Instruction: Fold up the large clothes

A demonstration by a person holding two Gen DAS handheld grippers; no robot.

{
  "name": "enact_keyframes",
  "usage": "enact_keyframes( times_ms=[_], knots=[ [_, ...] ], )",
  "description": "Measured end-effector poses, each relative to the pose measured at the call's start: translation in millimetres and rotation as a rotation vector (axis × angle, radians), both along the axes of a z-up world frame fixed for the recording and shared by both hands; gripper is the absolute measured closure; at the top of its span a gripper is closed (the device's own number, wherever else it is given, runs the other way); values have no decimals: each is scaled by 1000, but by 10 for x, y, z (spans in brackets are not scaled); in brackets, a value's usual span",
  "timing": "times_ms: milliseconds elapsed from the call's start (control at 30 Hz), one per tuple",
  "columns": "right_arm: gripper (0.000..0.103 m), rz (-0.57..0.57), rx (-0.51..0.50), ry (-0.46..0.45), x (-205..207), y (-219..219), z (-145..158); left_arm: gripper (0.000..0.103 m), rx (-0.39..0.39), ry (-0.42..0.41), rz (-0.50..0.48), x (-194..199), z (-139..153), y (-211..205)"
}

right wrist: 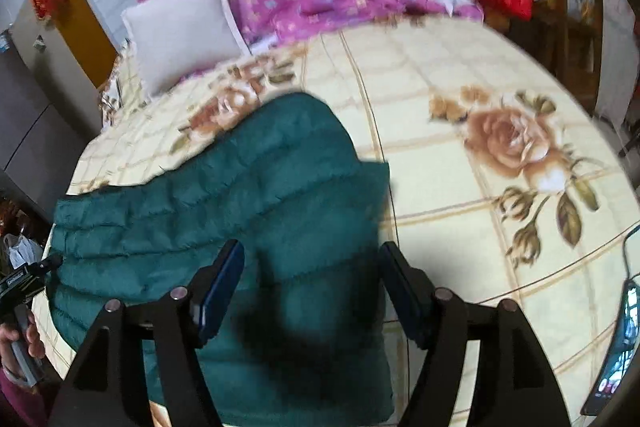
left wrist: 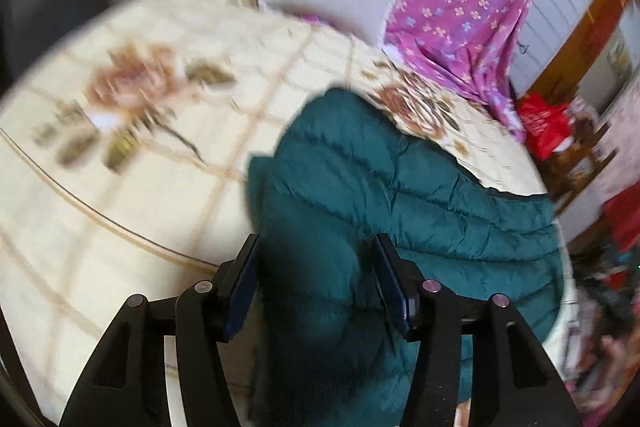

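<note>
Left wrist view: your left claw [left wrist: 314, 267] stands open, its jaws straddling a raised fold of the teal puffer jacket [left wrist: 400, 195] at lower centre of the frame; nothing is pinched. Right wrist view: your right claw [right wrist: 310, 273] is open too, above the jacket's edge at lower centre. The jacket lies on the floral bedspread [right wrist: 460, 87], and looks already doubled over.

Risks, as judged:
- The padding is slippery and springy; close on the outer layer only and the fold may slide apart.
- Both frames are motion-blurred; a fast approach could drag the bedspread up with the jacket.
- A phone [right wrist: 618, 359] sits at lower right, near the sweep.
</note>
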State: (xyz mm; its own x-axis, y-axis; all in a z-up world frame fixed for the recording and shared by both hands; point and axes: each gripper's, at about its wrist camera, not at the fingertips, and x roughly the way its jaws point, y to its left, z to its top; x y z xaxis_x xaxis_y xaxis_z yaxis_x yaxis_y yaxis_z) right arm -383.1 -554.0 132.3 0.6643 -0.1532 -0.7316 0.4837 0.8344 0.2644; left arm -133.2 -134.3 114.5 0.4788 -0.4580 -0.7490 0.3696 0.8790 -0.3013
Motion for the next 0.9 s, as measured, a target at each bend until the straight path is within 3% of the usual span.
enact_keyframes(
  times_ms=[100,200,400,500,600,767,900],
  knots=[
    [28,26,-16,-39,55,221,106,69,26,-82,2,-179,141,-82],
    [27,52,-57,-14,245,403,25,67,43,-124,-9,-296,196,-293],
    [27,45,-83,55,526,389,-381,67,106,-138,-28,-307,-113,-738],
    [25,52,-147,85,619,428,-502,67,104,-108,-7,-222,-307,-777],
    [23,50,-225,110,684,531,-487,67,117,-138,5,-207,-342,-817],
    [23,48,-287,7,529,803,-231,67,145,-174,1,-275,-338,-829],
    [14,91,-355,-63,421,1122,-85,67,123,-173,19,-315,-310,-757]
  ],
)
